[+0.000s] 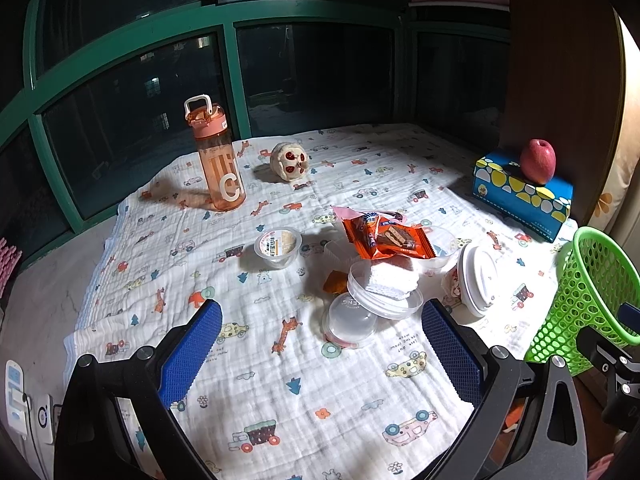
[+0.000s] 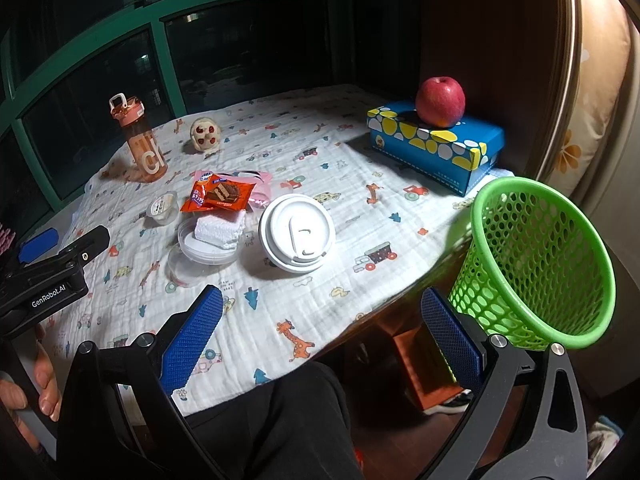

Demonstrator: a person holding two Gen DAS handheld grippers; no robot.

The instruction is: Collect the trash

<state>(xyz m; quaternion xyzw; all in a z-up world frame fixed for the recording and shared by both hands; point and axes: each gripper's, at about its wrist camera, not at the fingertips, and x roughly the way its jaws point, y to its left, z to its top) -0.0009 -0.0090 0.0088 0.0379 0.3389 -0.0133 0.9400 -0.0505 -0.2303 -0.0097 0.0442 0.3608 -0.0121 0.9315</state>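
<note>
On the desk [image 1: 400, 160], trash waits; both grippers (left [image 1: 320, 356], right [image 2: 322, 344]) have wide-open, empty jaws. The tipped paper cup [image 2: 297, 236] could roll if bumped.

Lamp-lit cloth [image 1: 280, 380], dark windows [image 1: 320, 68], leftward shadows, strong fisheye edge bending
</note>
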